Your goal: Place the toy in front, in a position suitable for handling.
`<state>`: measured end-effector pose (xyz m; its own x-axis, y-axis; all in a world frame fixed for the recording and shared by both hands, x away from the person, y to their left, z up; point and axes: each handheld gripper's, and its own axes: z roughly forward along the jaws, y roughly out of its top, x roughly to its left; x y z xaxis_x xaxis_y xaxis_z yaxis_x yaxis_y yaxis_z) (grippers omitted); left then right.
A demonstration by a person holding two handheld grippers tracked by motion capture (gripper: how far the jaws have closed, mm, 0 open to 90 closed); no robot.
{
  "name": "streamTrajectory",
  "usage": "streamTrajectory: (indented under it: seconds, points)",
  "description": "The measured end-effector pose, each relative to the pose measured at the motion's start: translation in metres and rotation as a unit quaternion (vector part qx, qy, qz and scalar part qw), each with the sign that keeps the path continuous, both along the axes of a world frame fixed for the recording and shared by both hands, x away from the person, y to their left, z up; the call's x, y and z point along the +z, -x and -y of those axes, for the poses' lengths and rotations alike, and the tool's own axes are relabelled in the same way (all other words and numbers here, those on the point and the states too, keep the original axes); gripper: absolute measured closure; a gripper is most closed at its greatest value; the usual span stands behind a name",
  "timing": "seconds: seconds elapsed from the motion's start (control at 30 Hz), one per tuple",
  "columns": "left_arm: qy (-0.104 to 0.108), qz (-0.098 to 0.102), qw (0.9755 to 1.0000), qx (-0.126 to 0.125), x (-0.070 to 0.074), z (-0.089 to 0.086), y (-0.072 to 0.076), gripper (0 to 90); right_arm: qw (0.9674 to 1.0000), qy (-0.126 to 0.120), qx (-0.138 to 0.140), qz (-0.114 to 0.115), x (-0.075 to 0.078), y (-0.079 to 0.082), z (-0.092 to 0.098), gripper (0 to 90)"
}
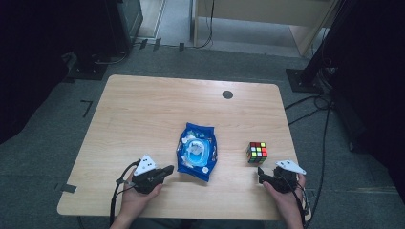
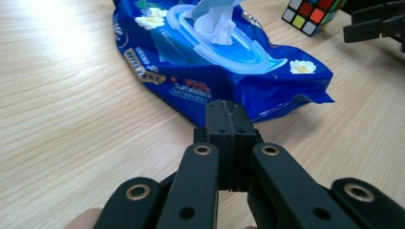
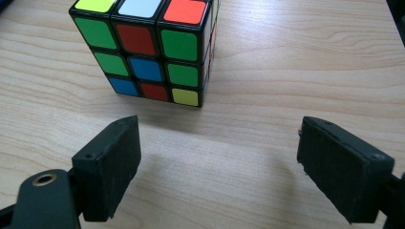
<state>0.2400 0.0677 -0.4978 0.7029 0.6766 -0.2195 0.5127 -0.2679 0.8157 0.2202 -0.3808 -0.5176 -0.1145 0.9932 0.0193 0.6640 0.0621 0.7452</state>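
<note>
A blue pack of wet wipes (image 1: pixel 197 151) lies in the middle of the wooden table (image 1: pixel 143 109). In the left gripper view its lid stands open and a white wipe (image 2: pixel 217 21) sticks up from the pack (image 2: pixel 200 83). My left gripper (image 1: pixel 168 170) rests just left of the pack's near corner, jaws shut (image 2: pixel 230 110) with nothing between them. A scrambled puzzle cube (image 1: pixel 257 152) sits to the right of the pack. My right gripper (image 1: pixel 261 172) lies just in front of the cube (image 3: pixel 148 52), open (image 3: pixel 217 160), with bare table between its pads.
A small dark round disc (image 1: pixel 227 94) is set in the table near the far edge. Black stands and cables (image 1: pixel 315 102) sit on the grey floor to the right. The person's hands come in over the table's near edge.
</note>
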Motion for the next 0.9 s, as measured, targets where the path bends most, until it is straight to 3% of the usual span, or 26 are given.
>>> streamTrajectory:
  seconds: [0.1,0.13,0.17,0.23,0.27,0.3,0.33,0.43,0.53,0.63,0.83,0.9]
  points:
    - [0.008,0.000,1.0000,-0.001,0.000,-0.003,0.001,90.0,1.0000,0.000,0.002,0.000,0.000,0.000,-0.001,15.2]
    - [0.033,-0.007,0.9992,-0.022,0.001,-0.005,0.002,90.0,1.0000,0.000,0.001,0.000,0.000,0.000,-0.001,15.2]
    - [0.040,-0.013,0.9984,-0.037,0.001,-0.004,0.003,87.5,1.0000,0.000,0.001,0.000,0.000,0.000,-0.001,15.2]
    - [0.034,-0.011,0.9986,-0.040,0.001,-0.001,0.005,69.8,1.0000,0.000,0.001,0.000,0.000,0.000,-0.001,15.2]
    - [0.017,-0.006,0.9989,-0.043,-0.001,0.006,0.008,65.5,1.0000,0.000,0.000,0.000,0.000,0.000,-0.001,15.2]
    - [0.017,-0.006,0.9989,-0.043,-0.001,0.006,0.008,60.0,1.0000,0.001,0.001,-0.001,0.000,0.000,-0.001,15.3]
    - [-0.001,-0.003,0.9994,-0.036,-0.004,0.013,0.008,54.5,1.0000,0.001,0.000,-0.001,0.000,0.000,-0.001,15.3]
    - [-0.008,0.001,0.9995,-0.030,-0.004,0.017,0.008,48.9,1.0000,0.001,0.001,-0.001,0.000,0.000,-0.001,15.2]
    - [-0.025,0.014,0.9994,-0.020,-0.004,0.023,0.009,46.2,1.0000,0.001,0.000,-0.001,0.000,0.000,0.000,15.3]
    - [-0.028,0.019,0.9992,-0.019,-0.003,0.024,0.010,46.4,1.0000,0.000,-0.001,-0.003,-0.001,0.000,0.000,15.3]
    - [-0.034,0.021,0.9990,-0.017,-0.004,0.027,0.010,52.7,1.0000,-0.001,-0.004,0.002,0.003,0.003,-0.001,15.4]
    - [-0.038,0.022,0.9989,-0.016,-0.004,0.028,0.009,53.7,0.9999,-0.008,-0.005,0.014,0.008,0.006,-0.003,16.8]
